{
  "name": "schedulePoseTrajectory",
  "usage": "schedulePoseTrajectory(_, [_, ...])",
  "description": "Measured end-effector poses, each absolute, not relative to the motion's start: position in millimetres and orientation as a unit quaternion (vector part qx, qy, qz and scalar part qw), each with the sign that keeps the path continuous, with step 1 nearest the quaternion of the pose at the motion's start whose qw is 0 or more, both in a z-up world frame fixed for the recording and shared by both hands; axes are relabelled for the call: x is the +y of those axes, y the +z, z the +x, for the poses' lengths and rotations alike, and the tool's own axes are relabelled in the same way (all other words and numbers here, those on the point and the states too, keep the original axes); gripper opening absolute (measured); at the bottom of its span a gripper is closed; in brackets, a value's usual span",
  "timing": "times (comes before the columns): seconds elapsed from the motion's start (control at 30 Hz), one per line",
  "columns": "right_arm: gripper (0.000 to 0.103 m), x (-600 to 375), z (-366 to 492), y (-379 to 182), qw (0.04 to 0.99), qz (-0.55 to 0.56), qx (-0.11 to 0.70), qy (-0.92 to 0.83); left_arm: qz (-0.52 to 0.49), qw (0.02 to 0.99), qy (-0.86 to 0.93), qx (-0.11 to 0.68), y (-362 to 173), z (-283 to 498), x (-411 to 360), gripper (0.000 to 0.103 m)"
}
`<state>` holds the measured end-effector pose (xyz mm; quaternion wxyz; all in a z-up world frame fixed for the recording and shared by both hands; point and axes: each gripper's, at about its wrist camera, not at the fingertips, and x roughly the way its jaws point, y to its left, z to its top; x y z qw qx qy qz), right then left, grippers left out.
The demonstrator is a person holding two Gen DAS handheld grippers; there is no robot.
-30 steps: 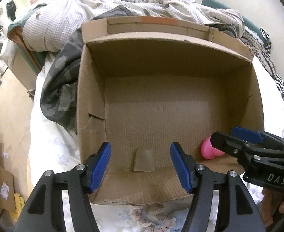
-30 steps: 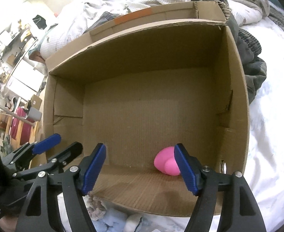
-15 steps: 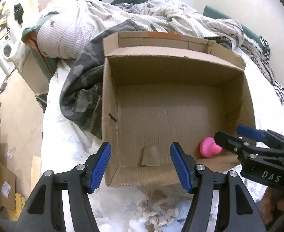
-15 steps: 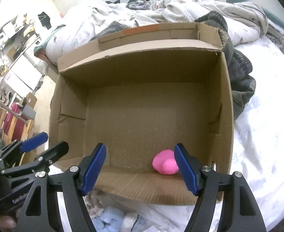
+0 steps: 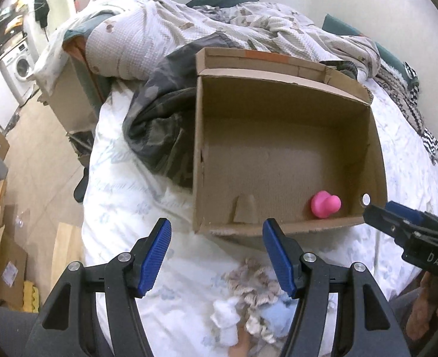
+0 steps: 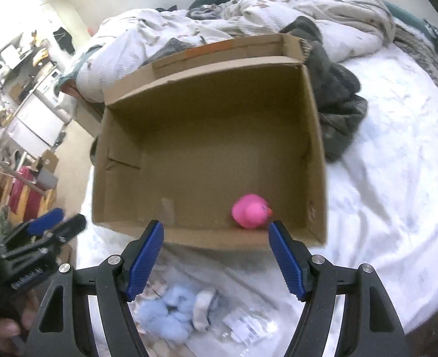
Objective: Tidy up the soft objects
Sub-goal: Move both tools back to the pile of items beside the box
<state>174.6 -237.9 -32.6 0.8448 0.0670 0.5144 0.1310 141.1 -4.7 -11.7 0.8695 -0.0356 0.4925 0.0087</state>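
An open cardboard box [image 5: 378,154] [image 6: 317,136] lies on the white bed. A pink soft duck [image 5: 325,207] [image 6: 251,210] sits inside at its near right corner. A heap of soft toys lies on the sheet before the box: a beige fuzzy one [image 5: 250,279], a white one [image 5: 226,318] and a light blue plush [image 6: 171,312]. My left gripper [image 5: 217,255] is open and empty above the sheet near the box's front wall. My right gripper [image 6: 216,255] is open and empty above the heap; it also shows in the left wrist view [image 5: 397,226].
A crumpled duvet [image 5: 189,26] and a dark grey garment [image 5: 159,125] [image 6: 338,101] lie behind and beside the box. The bed's left edge drops to a floor with flat cardboard [image 5: 1,264]. A washing machine [image 5: 19,62] stands far left.
Both grippers have pulled back and up from the box, still open. The box looks smaller and the heap of soft toys on the sheet has come into view.
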Motion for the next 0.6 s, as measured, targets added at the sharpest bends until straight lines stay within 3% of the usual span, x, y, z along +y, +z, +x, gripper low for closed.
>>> schedulePoseTrajectory(0.6, [0.077,-270,135,-53,0.807,0.152,0.549,0.154,-0.061,0.853,0.041,0.516,-32,103,24,0.061])
